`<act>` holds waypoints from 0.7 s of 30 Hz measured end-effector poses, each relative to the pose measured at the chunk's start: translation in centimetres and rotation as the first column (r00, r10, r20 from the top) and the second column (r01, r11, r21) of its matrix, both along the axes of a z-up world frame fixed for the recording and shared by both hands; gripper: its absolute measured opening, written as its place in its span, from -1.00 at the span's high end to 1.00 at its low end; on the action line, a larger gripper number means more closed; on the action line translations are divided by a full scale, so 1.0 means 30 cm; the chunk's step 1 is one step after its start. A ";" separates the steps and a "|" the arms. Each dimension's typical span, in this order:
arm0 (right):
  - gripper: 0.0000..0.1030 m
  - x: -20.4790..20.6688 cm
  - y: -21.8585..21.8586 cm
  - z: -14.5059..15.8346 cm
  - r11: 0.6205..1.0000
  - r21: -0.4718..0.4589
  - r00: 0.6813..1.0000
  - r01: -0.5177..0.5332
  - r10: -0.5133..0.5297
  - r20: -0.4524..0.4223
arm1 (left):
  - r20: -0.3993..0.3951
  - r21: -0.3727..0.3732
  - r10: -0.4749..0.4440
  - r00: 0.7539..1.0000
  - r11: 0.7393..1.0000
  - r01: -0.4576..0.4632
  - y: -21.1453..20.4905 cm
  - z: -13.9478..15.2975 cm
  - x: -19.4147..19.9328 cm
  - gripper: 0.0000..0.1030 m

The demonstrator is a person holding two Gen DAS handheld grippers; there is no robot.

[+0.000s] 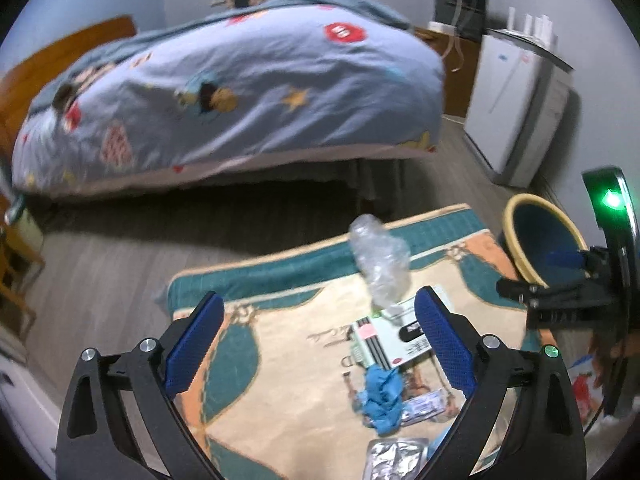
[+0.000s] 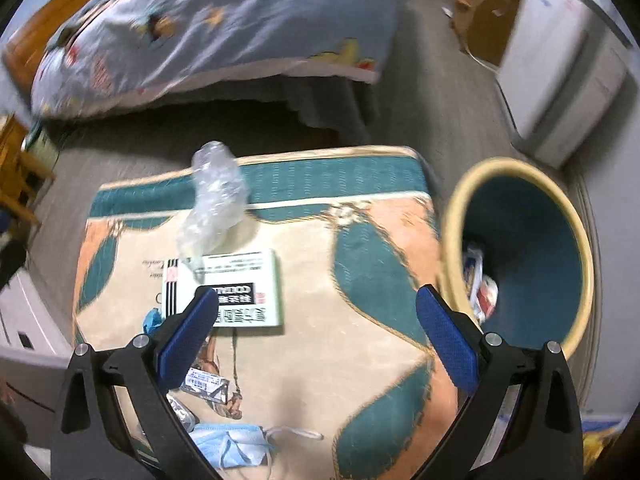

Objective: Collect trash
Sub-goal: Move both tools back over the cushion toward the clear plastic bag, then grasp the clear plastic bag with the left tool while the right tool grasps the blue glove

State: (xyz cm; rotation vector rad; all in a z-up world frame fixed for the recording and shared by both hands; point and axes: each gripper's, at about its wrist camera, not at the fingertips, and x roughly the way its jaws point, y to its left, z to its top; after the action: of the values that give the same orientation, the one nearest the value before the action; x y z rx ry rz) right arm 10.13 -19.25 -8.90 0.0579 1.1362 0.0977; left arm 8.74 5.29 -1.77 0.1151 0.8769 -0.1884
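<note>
Blue pads spread wide on both your tools, nothing between either pair. Your left gripper [image 1: 320, 340] hangs over the patterned rug [image 1: 288, 400], jaws open, and your right gripper [image 2: 316, 332] does the same, open and empty.

Trash is scattered on that rug. In the right wrist view, a crumpled clear plastic bottle [image 2: 214, 200] lies at about 11 o'clock, its lower end overlapping the top edge of a flat white box [image 2: 240, 284] with dark print. Your right tool's left pad [image 2: 188, 336] covers the box's lower left corner. At 7 o'clock a small printed packet [image 2: 206, 386] lies just below the box, and a blue face mask [image 2: 230, 446] sits near the bottom edge. A crumpled blue glove [image 1: 380, 396] shows in the left wrist view, touching the box's near end, with a bit of silver foil [image 1: 396, 456] at 5 o'clock.

Off the rug's corner at 3 o'clock stands the bin [image 2: 452, 240], cream rim and teal inside, with some wrappers [image 2: 480, 288] already in it. A bed with a light blue cover [image 1: 240, 92] fills 12 o'clock.
</note>
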 end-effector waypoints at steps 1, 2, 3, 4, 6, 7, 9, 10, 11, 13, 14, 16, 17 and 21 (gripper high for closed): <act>-0.89 0.010 0.025 -0.003 1.000 -0.012 1.000 -0.019 0.019 0.012 | 0.001 -0.003 0.003 1.000 1.000 -0.003 0.008 -0.002 0.005 -0.85; -0.89 0.017 0.037 -0.004 1.000 -0.015 1.000 -0.026 0.026 0.016 | 0.002 -0.002 0.010 1.000 1.000 -0.010 0.017 -0.006 0.017 -0.85; -0.89 0.033 0.053 -0.009 0.999 -0.013 0.999 -0.040 0.040 0.021 | 0.003 -0.001 0.017 1.000 1.000 -0.017 0.021 -0.010 0.024 -0.85; -0.89 0.047 0.064 -0.015 0.999 -0.010 0.998 -0.048 0.048 0.026 | 0.003 -0.003 0.025 1.000 1.000 -0.025 0.026 -0.018 0.040 -0.85; -0.89 0.074 0.080 -0.033 0.998 -0.012 0.997 -0.066 0.067 0.029 | -0.008 -0.012 0.040 0.999 0.999 -0.040 0.030 -0.041 0.081 -0.85; -0.89 0.087 0.085 -0.043 0.997 -0.017 0.997 -0.076 0.077 0.029 | -0.016 -0.015 0.046 0.999 0.999 -0.046 0.035 -0.052 0.101 -0.85; -0.89 0.113 0.098 -0.070 0.995 -0.024 0.994 -0.101 0.102 0.026 | -0.030 -0.027 0.059 0.998 0.998 -0.060 0.037 -0.073 0.138 -0.85; -0.89 0.124 0.107 -0.083 0.993 -0.027 0.994 -0.112 0.112 0.018 | -0.034 -0.032 0.064 0.997 0.997 -0.065 0.034 -0.080 0.151 -0.85; -0.89 0.139 0.113 -0.104 0.992 -0.029 0.992 -0.124 0.124 0.003 | -0.037 -0.035 0.067 0.997 0.997 -0.068 0.032 -0.087 0.164 -0.85; -0.89 0.158 0.116 -0.132 0.990 -0.038 0.991 -0.136 0.135 -0.021 | -0.042 -0.031 0.066 0.997 0.997 -0.067 0.019 -0.106 0.191 -0.85; -0.89 0.167 0.111 -0.142 0.990 -0.049 0.990 -0.136 0.135 -0.028 | -0.046 -0.026 0.063 0.997 0.998 -0.064 0.010 -0.118 0.204 -0.85; -0.89 0.191 0.091 -0.157 0.991 -0.062 0.992 -0.122 0.120 -0.031 | -0.061 -0.021 0.051 0.997 0.998 -0.053 -0.015 -0.147 0.236 -0.85; -0.89 0.205 0.069 -0.163 0.992 -0.062 0.994 -0.106 0.104 -0.033 | -0.072 -0.019 0.046 0.996 0.999 -0.047 -0.028 -0.163 0.251 -0.85; -0.89 0.238 -0.012 -0.187 0.998 -0.044 0.998 -0.039 0.037 -0.057 | -0.112 0.001 0.014 0.994 1.000 -0.014 -0.096 -0.234 0.306 -0.85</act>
State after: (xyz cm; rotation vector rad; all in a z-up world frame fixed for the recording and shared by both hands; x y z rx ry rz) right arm 17.27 -19.61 -14.53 -0.0007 1.1951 0.1052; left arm 17.91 2.42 -8.79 0.0988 0.9888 -0.1828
